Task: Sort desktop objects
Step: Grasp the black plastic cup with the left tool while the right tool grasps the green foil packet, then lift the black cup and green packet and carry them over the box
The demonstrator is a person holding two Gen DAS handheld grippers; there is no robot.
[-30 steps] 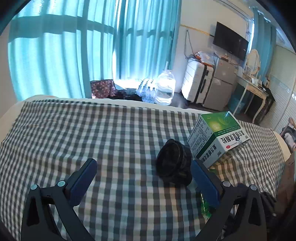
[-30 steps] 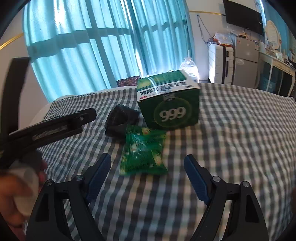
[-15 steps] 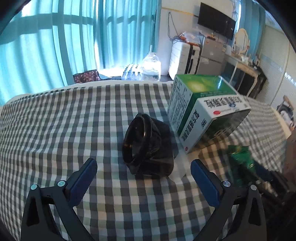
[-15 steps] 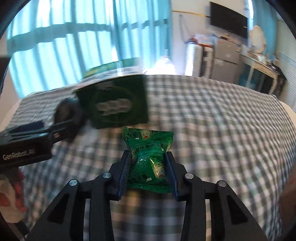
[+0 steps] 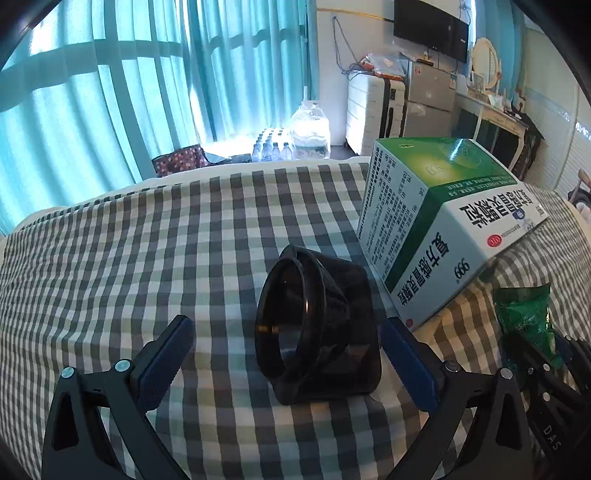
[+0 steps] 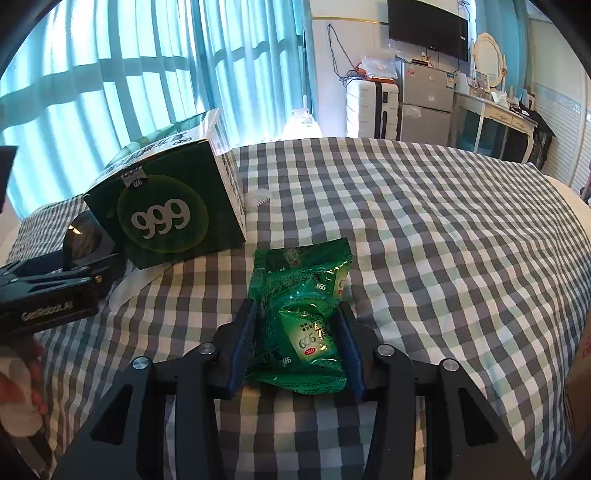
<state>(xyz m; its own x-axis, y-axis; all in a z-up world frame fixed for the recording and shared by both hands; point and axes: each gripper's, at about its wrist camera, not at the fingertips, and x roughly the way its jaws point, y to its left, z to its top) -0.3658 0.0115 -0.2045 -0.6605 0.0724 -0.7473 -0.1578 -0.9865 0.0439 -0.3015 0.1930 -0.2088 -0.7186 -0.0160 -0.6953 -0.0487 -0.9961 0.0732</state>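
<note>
Sachets point(image 6: 301, 317), pinched at their near end between the right gripper's point(image 6: 297, 347) fingers, run lengthwise away from us on the checked surface point(image 6: 443, 258), while our left gripper point(image 5: 284, 354), fingers spread, straddles the black cup point(image 5: 317, 328) lying on its side beside the box point(image 5: 439, 221).

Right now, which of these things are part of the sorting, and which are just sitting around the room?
For the sorting:
green packet, clamped in the right gripper
black lens-like object, between the open left gripper
green box

Just around:
water jug
suitcase
TV
</note>
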